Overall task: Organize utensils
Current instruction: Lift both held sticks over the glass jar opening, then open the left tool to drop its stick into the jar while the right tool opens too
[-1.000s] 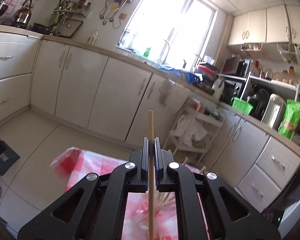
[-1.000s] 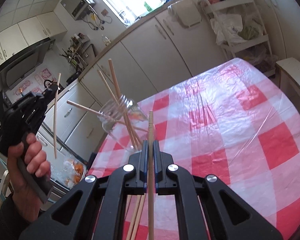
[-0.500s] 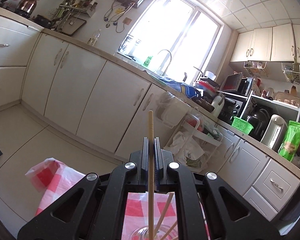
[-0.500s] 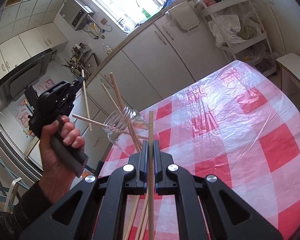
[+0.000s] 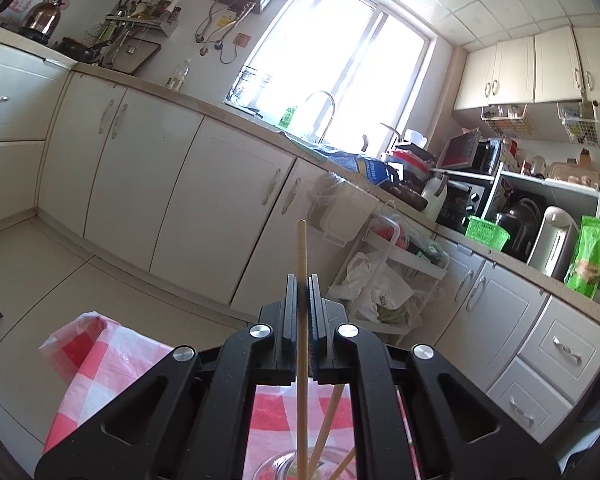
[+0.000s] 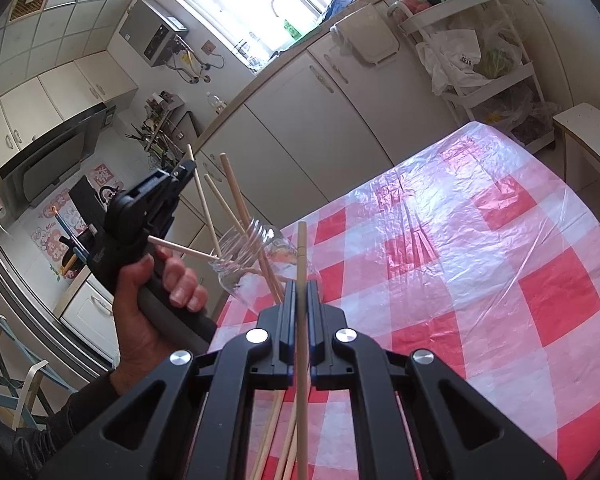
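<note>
A clear glass jar (image 6: 256, 264) stands on the red-and-white checked tablecloth (image 6: 480, 264) with several wooden chopsticks (image 6: 240, 204) leaning in it. My left gripper (image 6: 186, 170) is shut on a chopstick (image 6: 204, 204) whose lower end points into the jar mouth. In the left wrist view that chopstick (image 5: 302, 320) runs between the closed fingers of the left gripper (image 5: 302, 280), with the jar rim (image 5: 276, 460) just below. My right gripper (image 6: 301, 286) is shut on another chopstick (image 6: 302, 344), held near the jar. More loose chopsticks (image 6: 276, 432) lie under it on the table.
White kitchen cabinets (image 5: 220, 200) and a counter with a sink run behind the table. A white trolley (image 6: 496, 64) with bags stands past the table's far end. A chair back (image 6: 588, 136) is at the right edge. The table's left corner (image 5: 84, 328) hangs over the floor.
My left gripper has moved right and down toward the jar, bringing its chopstick's lower end to the jar mouth. My right gripper has stayed almost still with its chopstick.
</note>
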The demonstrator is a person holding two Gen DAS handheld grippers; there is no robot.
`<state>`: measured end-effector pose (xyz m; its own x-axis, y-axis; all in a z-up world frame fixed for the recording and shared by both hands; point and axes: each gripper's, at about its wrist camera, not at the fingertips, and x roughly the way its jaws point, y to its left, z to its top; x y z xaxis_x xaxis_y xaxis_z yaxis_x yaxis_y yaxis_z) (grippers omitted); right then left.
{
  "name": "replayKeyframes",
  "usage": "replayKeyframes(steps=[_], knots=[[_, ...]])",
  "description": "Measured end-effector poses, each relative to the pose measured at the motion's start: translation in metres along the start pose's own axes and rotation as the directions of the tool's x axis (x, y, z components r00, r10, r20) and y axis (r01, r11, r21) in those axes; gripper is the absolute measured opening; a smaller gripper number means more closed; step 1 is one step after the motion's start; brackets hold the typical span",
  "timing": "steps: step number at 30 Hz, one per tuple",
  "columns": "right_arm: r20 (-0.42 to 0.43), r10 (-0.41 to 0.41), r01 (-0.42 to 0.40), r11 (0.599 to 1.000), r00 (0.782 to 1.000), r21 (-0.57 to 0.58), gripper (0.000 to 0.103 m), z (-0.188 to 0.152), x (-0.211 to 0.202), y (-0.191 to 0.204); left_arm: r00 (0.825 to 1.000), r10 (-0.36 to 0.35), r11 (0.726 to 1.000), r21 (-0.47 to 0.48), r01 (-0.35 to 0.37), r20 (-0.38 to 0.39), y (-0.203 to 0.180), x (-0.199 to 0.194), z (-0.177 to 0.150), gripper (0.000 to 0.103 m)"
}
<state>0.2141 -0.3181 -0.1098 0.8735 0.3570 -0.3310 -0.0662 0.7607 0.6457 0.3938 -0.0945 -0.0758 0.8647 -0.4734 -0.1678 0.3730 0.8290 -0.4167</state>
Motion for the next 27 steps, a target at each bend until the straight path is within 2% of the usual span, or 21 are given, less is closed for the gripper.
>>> replayKeyframes(steps=[8,16,20,22,24,27], knots=[[0.065,-0.002,0.004,1.000,0.998,-0.024,0.006,0.007,-0.012,0.007,0.997,0.005,0.998,0.070,0.000,-0.081,-0.012,-0.022,-0.006,0.005],[0.163,0.024,-0.012,0.997,0.986,-0.072,0.006,0.028,-0.021,0.034,0.982,-0.008,0.989,0.141,0.035,-0.190,-0.026,-0.053,0.001,0.005],[0.235,0.060,-0.038,0.995,0.970,-0.094,0.006,0.050,-0.019,0.056,0.985,0.018,0.996,0.094,-0.002,-0.171,-0.020,-0.086,0.012,0.013],[0.276,0.084,-0.050,0.991,0.957,-0.128,0.006,0.064,-0.011,0.074,0.988,0.034,0.999,0.044,-0.028,-0.153,-0.012,-0.106,0.014,0.024],[0.309,0.112,-0.065,0.985,0.945,-0.157,0.006,0.078,0.000,0.091,0.990,0.038,0.999,0.007,-0.038,-0.138,-0.005,-0.117,0.012,0.030],[0.340,0.135,-0.062,0.974,0.931,-0.216,0.006,0.094,0.020,0.115,0.989,0.041,0.999,-0.016,-0.043,-0.141,0.000,-0.120,0.011,0.032]])
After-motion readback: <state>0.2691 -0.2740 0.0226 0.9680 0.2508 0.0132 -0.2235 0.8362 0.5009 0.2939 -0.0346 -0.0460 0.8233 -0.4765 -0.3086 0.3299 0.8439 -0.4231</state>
